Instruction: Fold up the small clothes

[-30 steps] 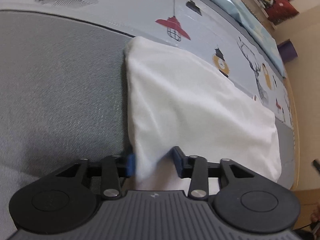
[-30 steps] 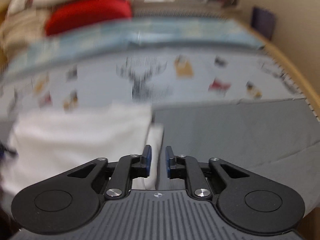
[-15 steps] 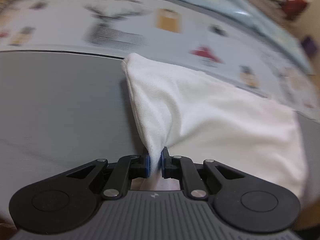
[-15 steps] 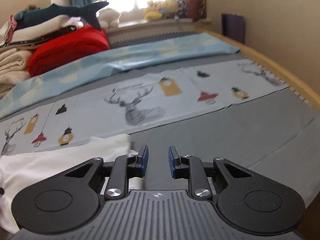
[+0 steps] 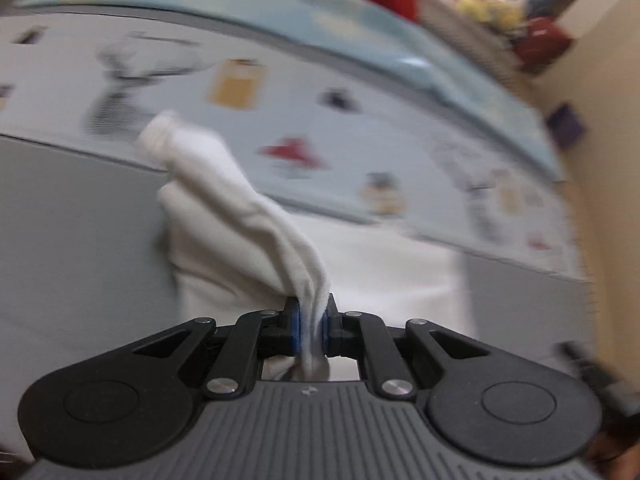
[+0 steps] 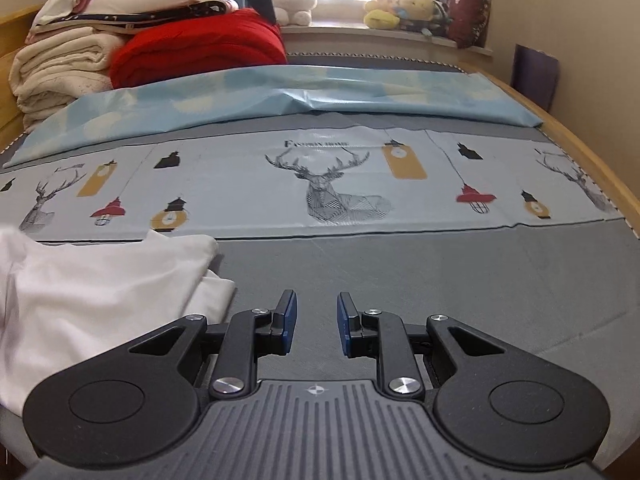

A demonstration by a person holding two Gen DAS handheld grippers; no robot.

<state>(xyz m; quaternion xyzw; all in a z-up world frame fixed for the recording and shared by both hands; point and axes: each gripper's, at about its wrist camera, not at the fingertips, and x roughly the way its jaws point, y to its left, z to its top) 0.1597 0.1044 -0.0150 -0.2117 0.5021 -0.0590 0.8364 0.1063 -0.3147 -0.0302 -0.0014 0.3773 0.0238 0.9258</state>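
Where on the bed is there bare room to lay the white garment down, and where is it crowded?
Bare grey sheet stretches right of the white garment, between the deer-print strip and the right tool, which is open and empty. The bed's head is crowded: folded bedding, red blanket.

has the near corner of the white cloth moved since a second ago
Yes. The left gripper, its jaws just closed, pinches the white cloth and has lifted its near corner off the grey sheet, where it lay flat a second ago.
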